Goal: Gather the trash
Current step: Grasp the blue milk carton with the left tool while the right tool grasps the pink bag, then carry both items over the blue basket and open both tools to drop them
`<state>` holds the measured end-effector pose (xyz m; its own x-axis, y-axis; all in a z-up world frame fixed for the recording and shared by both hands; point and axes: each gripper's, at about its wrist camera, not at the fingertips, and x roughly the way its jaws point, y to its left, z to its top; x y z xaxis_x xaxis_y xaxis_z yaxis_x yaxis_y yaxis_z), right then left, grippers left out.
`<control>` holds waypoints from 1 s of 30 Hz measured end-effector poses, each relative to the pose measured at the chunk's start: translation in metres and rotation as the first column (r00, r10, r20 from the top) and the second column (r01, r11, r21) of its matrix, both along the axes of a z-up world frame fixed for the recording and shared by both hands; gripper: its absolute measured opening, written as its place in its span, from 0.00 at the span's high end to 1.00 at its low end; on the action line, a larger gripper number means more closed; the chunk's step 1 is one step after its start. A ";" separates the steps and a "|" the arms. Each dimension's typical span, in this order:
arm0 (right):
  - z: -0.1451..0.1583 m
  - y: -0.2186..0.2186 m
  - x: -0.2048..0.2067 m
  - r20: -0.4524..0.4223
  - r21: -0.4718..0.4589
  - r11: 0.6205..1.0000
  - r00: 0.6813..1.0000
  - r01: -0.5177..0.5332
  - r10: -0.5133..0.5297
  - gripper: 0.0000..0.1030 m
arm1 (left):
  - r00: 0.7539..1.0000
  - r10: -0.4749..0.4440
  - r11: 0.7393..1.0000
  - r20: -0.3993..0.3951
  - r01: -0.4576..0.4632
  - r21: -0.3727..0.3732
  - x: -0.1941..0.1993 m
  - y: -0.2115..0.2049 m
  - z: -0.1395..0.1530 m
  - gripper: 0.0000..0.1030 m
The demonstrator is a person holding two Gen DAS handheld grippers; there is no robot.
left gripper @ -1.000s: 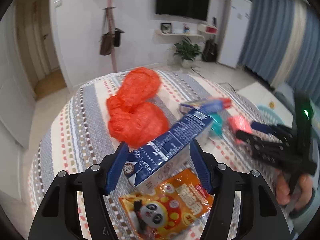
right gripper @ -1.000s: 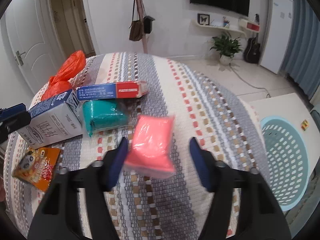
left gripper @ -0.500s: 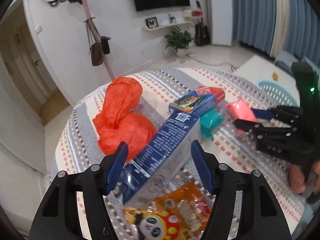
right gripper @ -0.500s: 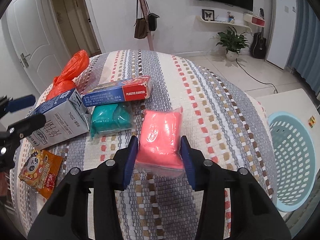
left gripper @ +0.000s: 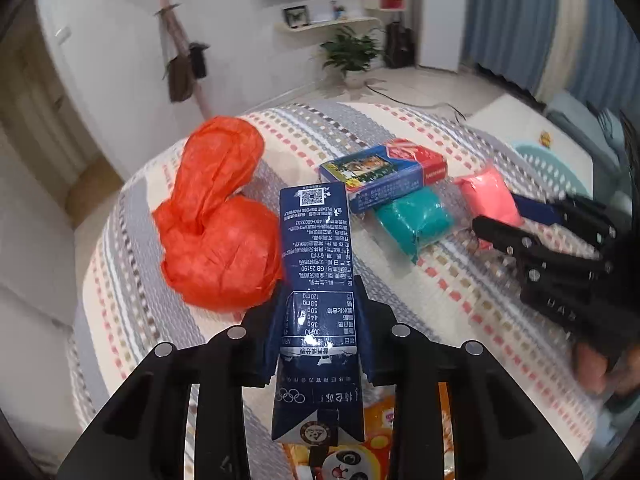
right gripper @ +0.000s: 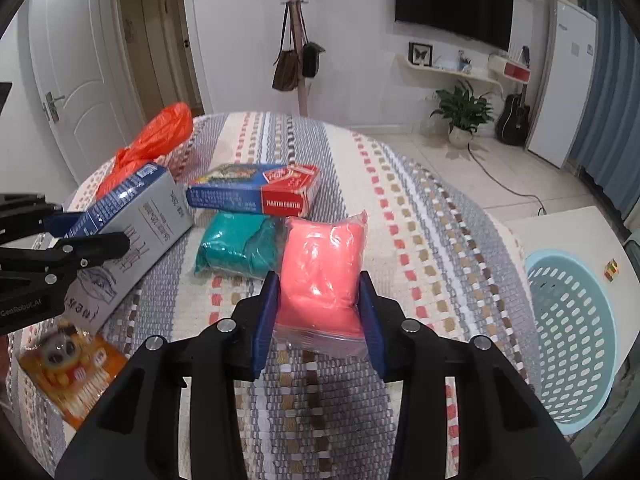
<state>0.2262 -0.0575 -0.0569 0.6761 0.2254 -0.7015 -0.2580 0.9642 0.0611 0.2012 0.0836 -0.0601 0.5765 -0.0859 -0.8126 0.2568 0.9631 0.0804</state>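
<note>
Since a second ago both claws have closed: the left claw (left gripper: 320,316) is now clamped on the dark blue milk carton (left gripper: 316,280) and has tipped its far end up off the table (right gripper: 420,248), while the right claw (right gripper: 318,312) has pinched shut on the pink packet (right gripper: 322,276), which then lay loose between open fingers. In the right wrist view the teal packet (right gripper: 236,246) lies at 10 o'clock of the pink one, touching it, with the blue-and-red box (right gripper: 256,194) just beyond, the orange plastic bag (right gripper: 156,140) farther at 10 o'clock and the panda snack pouch (right gripper: 72,364) at 8 o'clock. The light blue basket (right gripper: 576,340) stands on the floor at 3 o'clock; nothing shows inside it
</note>
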 end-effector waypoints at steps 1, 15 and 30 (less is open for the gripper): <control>0.001 0.000 -0.002 0.009 0.004 1.000 1.000 0.000 0.000 0.65 | 1.000 0.019 0.999 0.010 -0.019 -0.031 -0.004 0.001 0.003 0.71; 0.055 -0.047 -0.033 0.152 0.113 0.993 0.987 0.039 -0.056 0.66 | 0.966 0.092 0.952 0.241 -0.014 -0.305 -0.052 -0.002 0.078 0.71; 0.061 -0.186 -0.036 0.155 0.086 0.959 0.947 0.270 -0.280 0.66 | 0.960 -0.003 0.907 0.280 0.120 -0.403 -0.026 -0.154 0.085 0.71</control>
